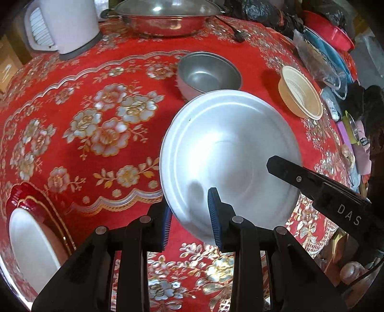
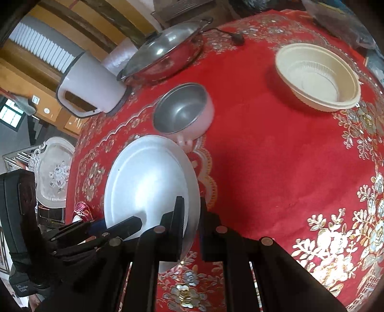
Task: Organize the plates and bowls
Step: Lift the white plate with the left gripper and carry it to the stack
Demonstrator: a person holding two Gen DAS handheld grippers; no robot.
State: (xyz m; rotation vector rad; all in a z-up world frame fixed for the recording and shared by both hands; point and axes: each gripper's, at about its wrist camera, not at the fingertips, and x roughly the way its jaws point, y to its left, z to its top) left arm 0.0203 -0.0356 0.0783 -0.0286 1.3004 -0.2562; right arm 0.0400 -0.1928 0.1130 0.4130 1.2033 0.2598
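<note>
A round silver metal plate (image 1: 228, 148) (image 2: 148, 182) hangs tilted above the red flowered tablecloth (image 1: 96, 72). My left gripper (image 1: 189, 204) is shut on its near rim, blue pads on either side of the edge. My right gripper (image 2: 192, 204) is shut on the opposite rim; in the left wrist view one of its black fingers (image 1: 288, 172) lies over the plate's right edge. Behind the plate stands a metal bowl (image 1: 208, 74) (image 2: 182, 108) with a pink outside. A cream plastic bowl (image 1: 300, 96) (image 2: 316, 76) sits further right.
A red tray (image 1: 26, 199) with a white plate (image 1: 31, 242) lies at the table's near left. A lidded steel wok (image 1: 165, 16) (image 2: 165, 52) and a white jug (image 1: 64, 24) (image 2: 91, 88) stand at the back. Bags and dishes (image 1: 324, 55) crowd the right edge.
</note>
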